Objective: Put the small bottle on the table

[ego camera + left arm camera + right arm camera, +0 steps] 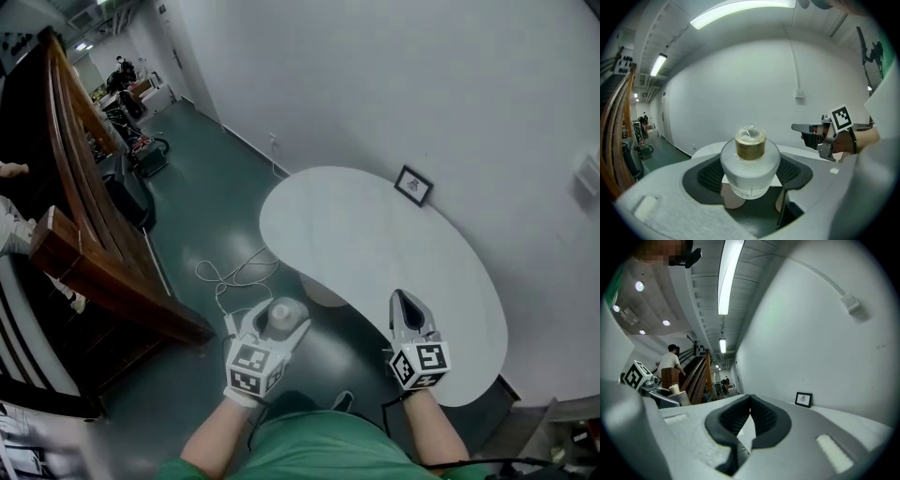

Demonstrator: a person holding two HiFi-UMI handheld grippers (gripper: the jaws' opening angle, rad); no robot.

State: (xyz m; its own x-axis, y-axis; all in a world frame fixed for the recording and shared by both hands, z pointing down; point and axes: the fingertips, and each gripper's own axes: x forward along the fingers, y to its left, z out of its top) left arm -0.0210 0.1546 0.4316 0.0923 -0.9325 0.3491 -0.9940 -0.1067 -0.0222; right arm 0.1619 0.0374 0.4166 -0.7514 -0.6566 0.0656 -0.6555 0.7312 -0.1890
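The small bottle [750,165] sits between the ribbed pads of the left gripper [279,311], which pinches its white body from both sides. Its brownish neck, capped with clear film, stands free above the jaws. We hold it in the air over the dark floor [202,211], just off the near edge of the white table [375,239] and not yet above the top.

The neck points upward. In the head view we look down on the cap, so we judge the long axis to be close to vertical, base toward the floor.

To do this step well, we carry the bottle across to a bare part of the tabletop, well in from the curved rim and well apart from the small framed picture [413,185] at the far side. We hold the axis upright all the way and lower until the base rests flat. Only then do we spread the jaws, and we draw back level so a pad does not tip it.

The right gripper [401,298] hovers over the table's near end with its jaws pressed together on nothing. We leave it out of the bottle's path.
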